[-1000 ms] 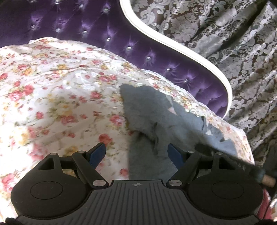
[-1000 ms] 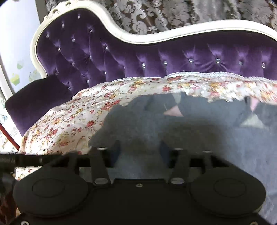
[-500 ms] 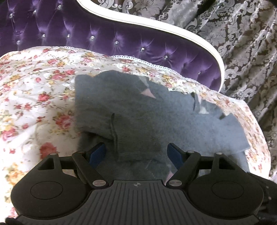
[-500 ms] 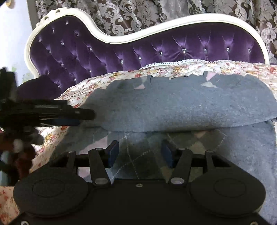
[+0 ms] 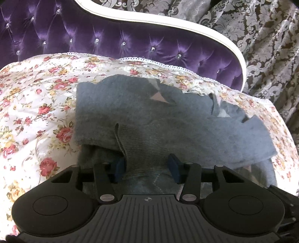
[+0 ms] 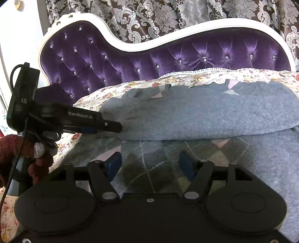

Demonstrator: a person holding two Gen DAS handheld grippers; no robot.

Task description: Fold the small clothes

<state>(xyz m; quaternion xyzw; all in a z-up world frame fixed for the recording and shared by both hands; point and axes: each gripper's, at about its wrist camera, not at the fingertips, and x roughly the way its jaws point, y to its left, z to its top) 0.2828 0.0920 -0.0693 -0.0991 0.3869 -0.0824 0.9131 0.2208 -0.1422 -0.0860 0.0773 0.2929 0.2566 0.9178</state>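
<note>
Left wrist view: grey argyle knit sweater (image 5: 168,119) half-folded on floral quilt (image 5: 37,97) | left gripper (image 5: 147,166) closing around ribbed cuff, grip unconfirmed | right gripper (image 6: 149,164) opening, empty, above sweater's argyle front | risk: cuff slips, fold skews.

Left gripper (image 5: 147,166) jaws closing; right gripper (image 6: 150,166) jaws opening.

i see a floral quilt (image 5: 37,104) spread over a purple tufted sofa (image 6: 97,61) with white trim, and patterned damask curtains (image 6: 149,16) hanging behind it.
</note>
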